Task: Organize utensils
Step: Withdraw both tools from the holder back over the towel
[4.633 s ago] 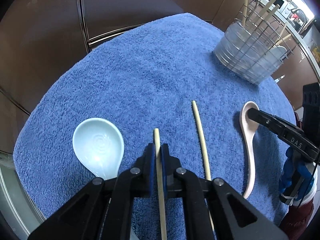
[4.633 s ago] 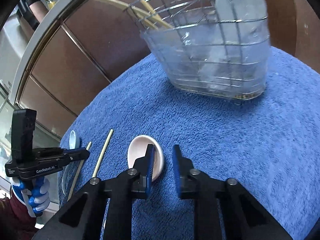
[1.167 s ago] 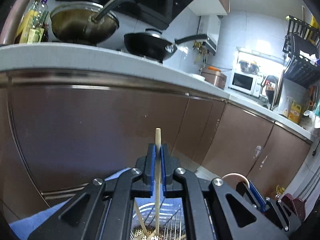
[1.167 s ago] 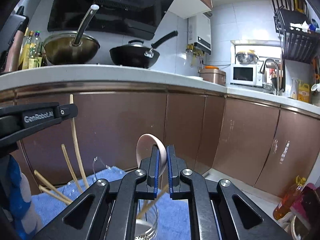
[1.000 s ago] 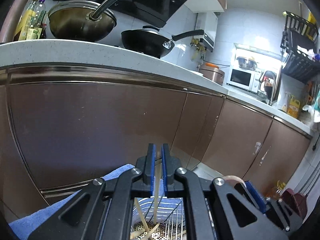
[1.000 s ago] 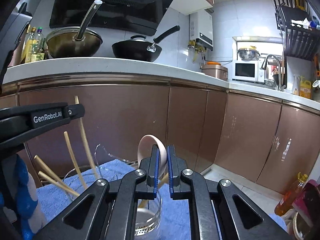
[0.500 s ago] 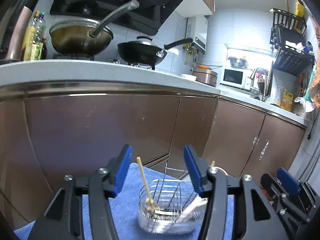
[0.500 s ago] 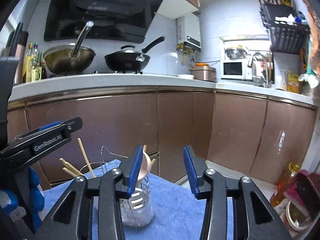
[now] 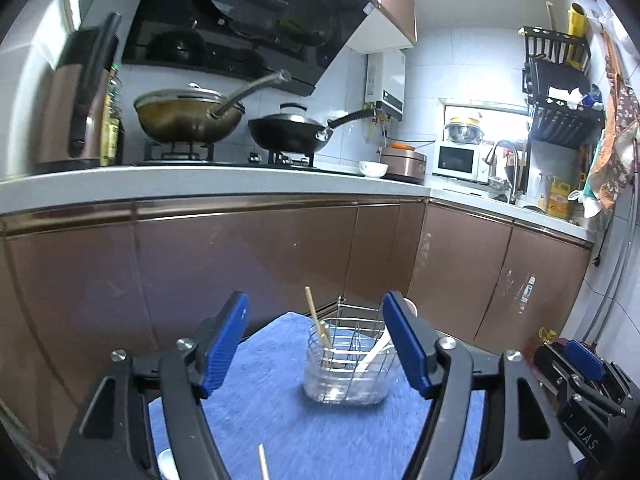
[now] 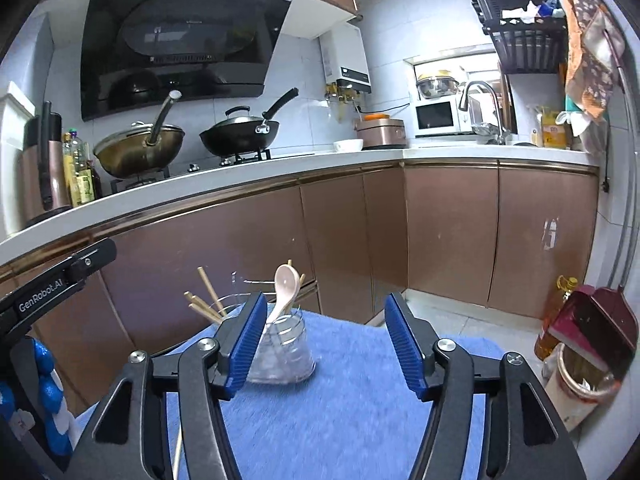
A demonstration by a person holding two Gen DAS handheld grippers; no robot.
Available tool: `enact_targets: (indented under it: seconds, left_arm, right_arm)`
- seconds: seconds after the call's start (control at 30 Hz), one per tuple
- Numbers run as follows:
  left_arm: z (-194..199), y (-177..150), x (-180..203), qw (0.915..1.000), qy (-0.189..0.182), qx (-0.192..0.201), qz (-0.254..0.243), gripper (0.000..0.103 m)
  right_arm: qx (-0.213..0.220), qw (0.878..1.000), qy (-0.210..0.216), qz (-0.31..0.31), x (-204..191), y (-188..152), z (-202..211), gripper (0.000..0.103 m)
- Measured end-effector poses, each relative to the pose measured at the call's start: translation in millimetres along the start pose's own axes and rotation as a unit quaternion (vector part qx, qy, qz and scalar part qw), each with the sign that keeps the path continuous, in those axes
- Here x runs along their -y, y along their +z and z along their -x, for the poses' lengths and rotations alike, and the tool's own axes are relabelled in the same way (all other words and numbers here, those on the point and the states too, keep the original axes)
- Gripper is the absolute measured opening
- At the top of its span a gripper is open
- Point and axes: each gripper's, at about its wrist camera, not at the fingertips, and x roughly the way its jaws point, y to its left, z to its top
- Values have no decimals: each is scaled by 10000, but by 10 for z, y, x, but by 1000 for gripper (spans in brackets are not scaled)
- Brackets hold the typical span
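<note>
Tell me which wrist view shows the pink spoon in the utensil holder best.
The right wrist view: the pink spoon stands clear above the utensil holder, bowl up and sharply lit against the cabinets. In the left wrist view only its pale handle shows through the holder's wires; the left gripper's finger covers most of the bowl.

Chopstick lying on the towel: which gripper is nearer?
Left. The chopstick lies just under the left gripper; the right gripper is off to its right. Both jaws opening, empty.
</note>
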Motion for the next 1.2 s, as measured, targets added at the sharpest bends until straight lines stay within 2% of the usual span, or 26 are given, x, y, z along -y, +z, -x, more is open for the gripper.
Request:
enact_targets:
  seconds: [0.1,0.57,0.93,1.2]
  left_arm:
    - [249,20,-73,10000,41,52,-31,68]
    - [1074,4,-338,9996,146,241,-5,74]
    - [1501,-83,-522,9995,194,249,97,75]
    - [1681,-163,-820,9990,291,112,333,75]
  right_arm:
    - [-5,10000,18,15,-31,-15,224,68]
    - [229,9996,136,82,-138,-8,1015,69]
    - [504,9985,215,11,-115,-3,1535,70]
    - [672,9974,251,-40,-109,11,1742,73]
